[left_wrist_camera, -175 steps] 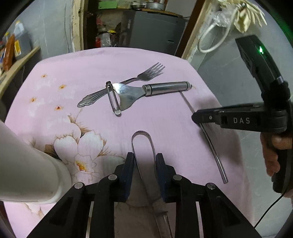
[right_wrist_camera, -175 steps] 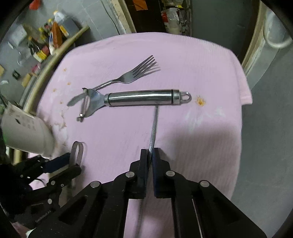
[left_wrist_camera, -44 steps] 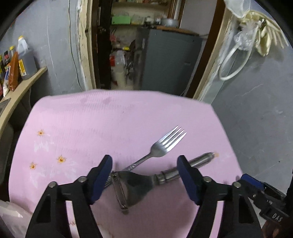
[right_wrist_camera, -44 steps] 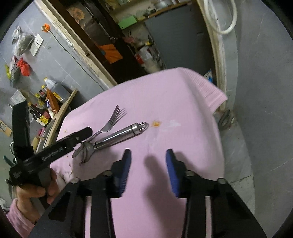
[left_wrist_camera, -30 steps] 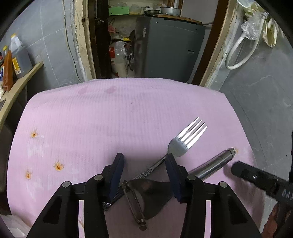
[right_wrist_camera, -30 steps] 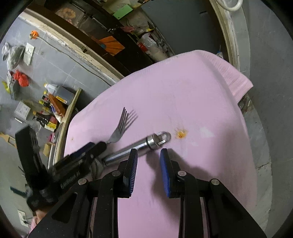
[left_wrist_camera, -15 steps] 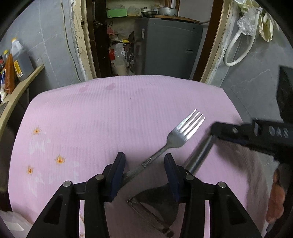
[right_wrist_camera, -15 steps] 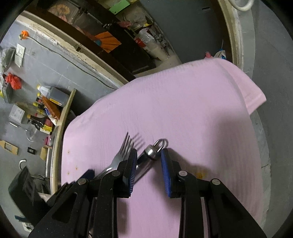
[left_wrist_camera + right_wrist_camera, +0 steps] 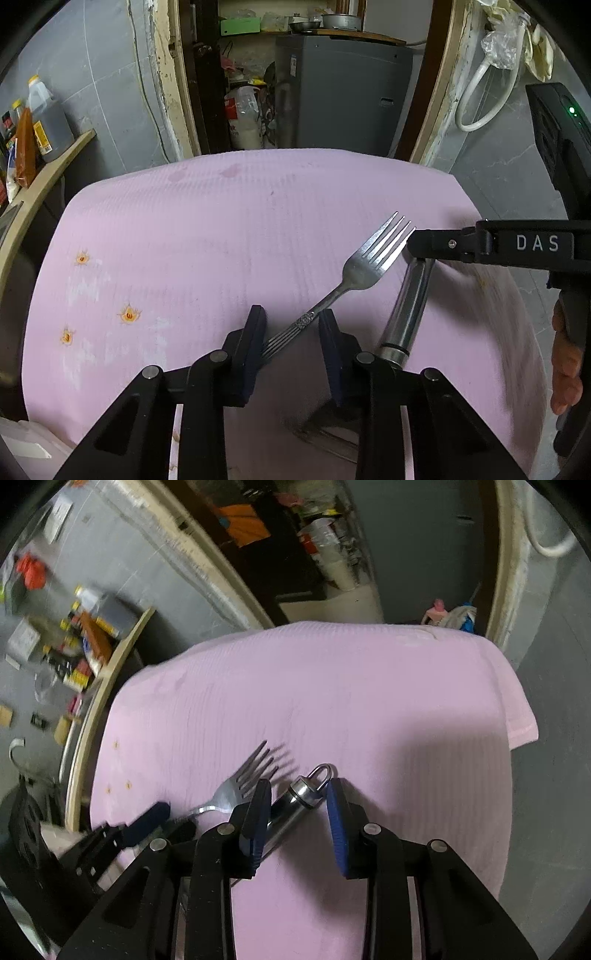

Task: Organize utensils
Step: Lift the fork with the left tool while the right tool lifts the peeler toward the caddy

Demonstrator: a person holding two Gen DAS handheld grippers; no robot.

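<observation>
I see a pink cloth [image 9: 221,229] with small orange flowers [image 9: 128,315], a grey cabinet [image 9: 343,88] behind it, a bottle shelf [image 9: 40,155] at left, and a white hose [image 9: 484,96] on the wall.

one fork [image 9: 364,266], one peeler [image 9: 408,308] — two claws [image 9: 291,325] [image 9: 297,812]

L gripper [image 9: 291,332] fingers straddle fork [image 9: 354,273] handle, bare pink cloth [image 9: 207,236] ahead and left of them. Right of its fingers: peeler handle [image 9: 408,310], R gripper [image 9: 297,812] crowding fork tines. R fingers straddle peeler ring end; cloth beyond bare.
</observation>
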